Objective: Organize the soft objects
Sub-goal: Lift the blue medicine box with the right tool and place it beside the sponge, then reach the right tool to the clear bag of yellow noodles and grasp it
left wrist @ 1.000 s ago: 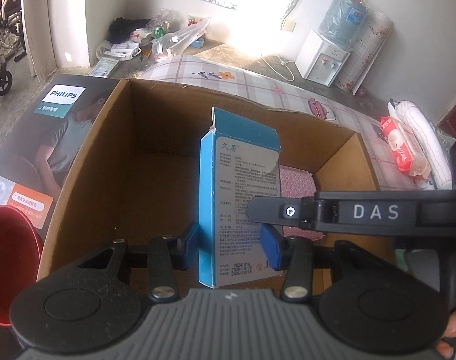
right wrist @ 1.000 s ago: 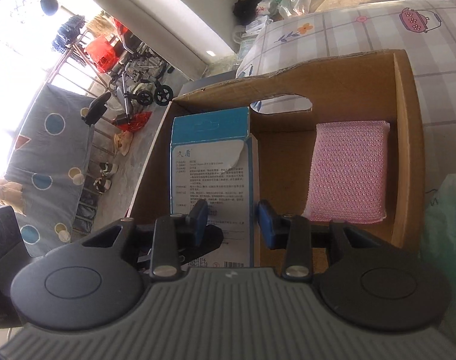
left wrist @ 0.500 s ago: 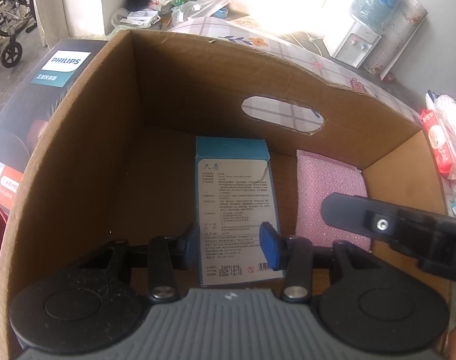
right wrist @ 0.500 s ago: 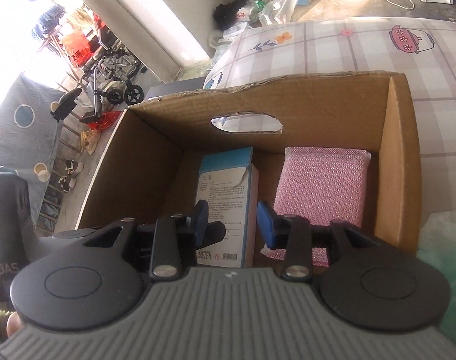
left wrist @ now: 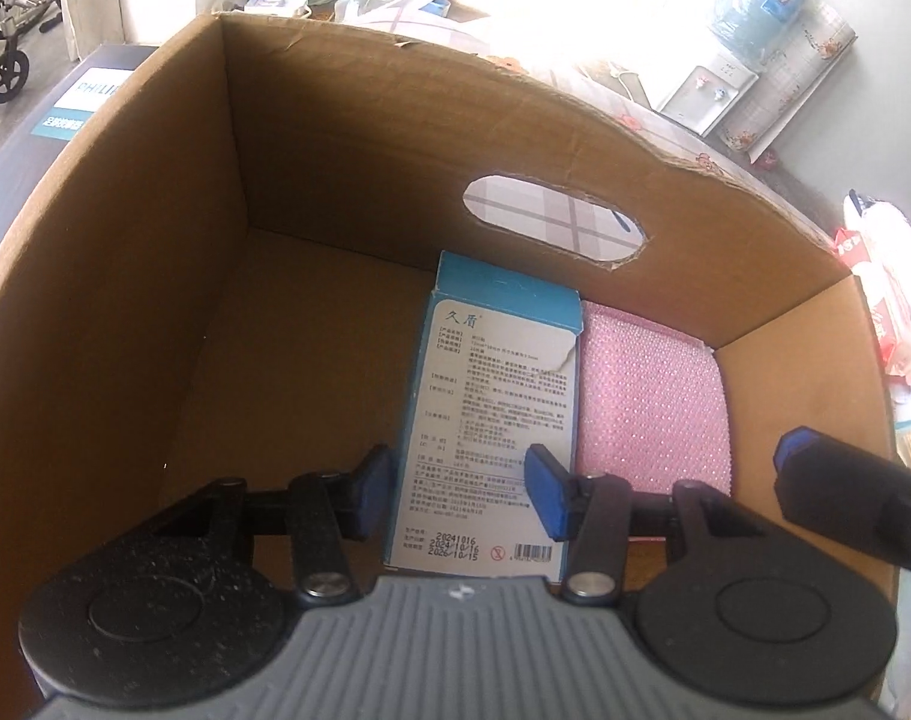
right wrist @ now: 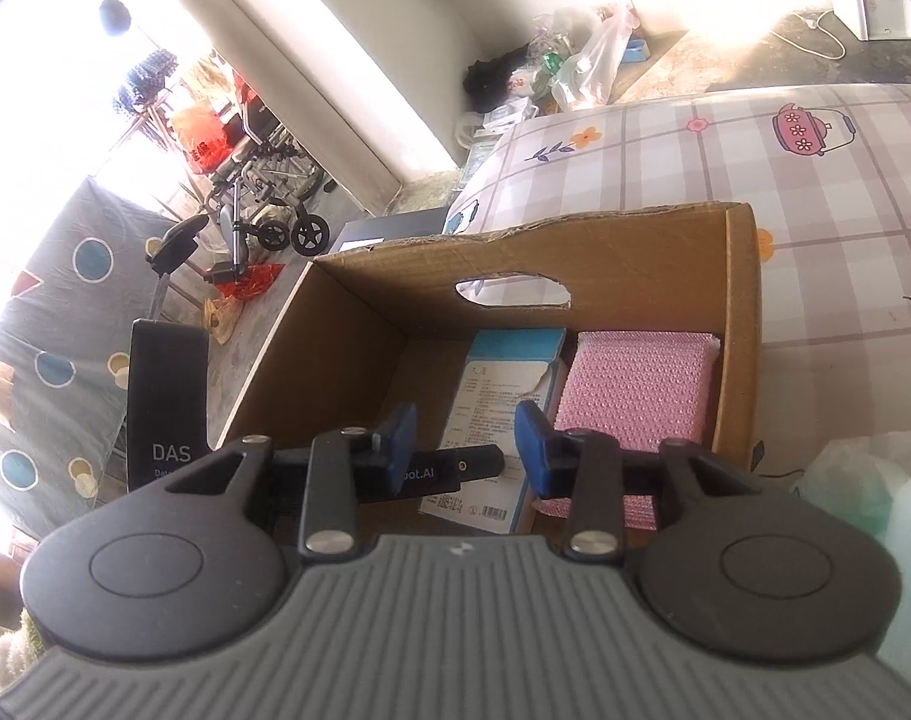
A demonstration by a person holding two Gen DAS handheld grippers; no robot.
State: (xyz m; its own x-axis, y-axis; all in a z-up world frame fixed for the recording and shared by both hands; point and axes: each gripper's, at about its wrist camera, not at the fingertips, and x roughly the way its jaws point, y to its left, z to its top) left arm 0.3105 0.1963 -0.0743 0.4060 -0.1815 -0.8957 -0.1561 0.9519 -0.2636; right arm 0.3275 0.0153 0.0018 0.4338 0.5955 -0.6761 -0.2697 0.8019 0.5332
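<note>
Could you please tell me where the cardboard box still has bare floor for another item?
The cardboard box floor is bare between its left wall and the blue carton. The right side is crowded: the carton lies beside the pink sponge, which reaches the right wall.

Left wrist view looks steeply down, close inside the cardboard box [left wrist: 155, 312]; right wrist view sits farther back, above its near rim; both share the box interior.

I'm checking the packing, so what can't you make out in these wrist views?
Blue box: print too small to read, left wrist view.
Pink sponge: near end hidden behind the opening left gripper, left wrist view.
Cardboard carton: near wall hidden by the grey housing, both views.
Pale green item: blurred, cut off at right edge, right wrist view.
</note>
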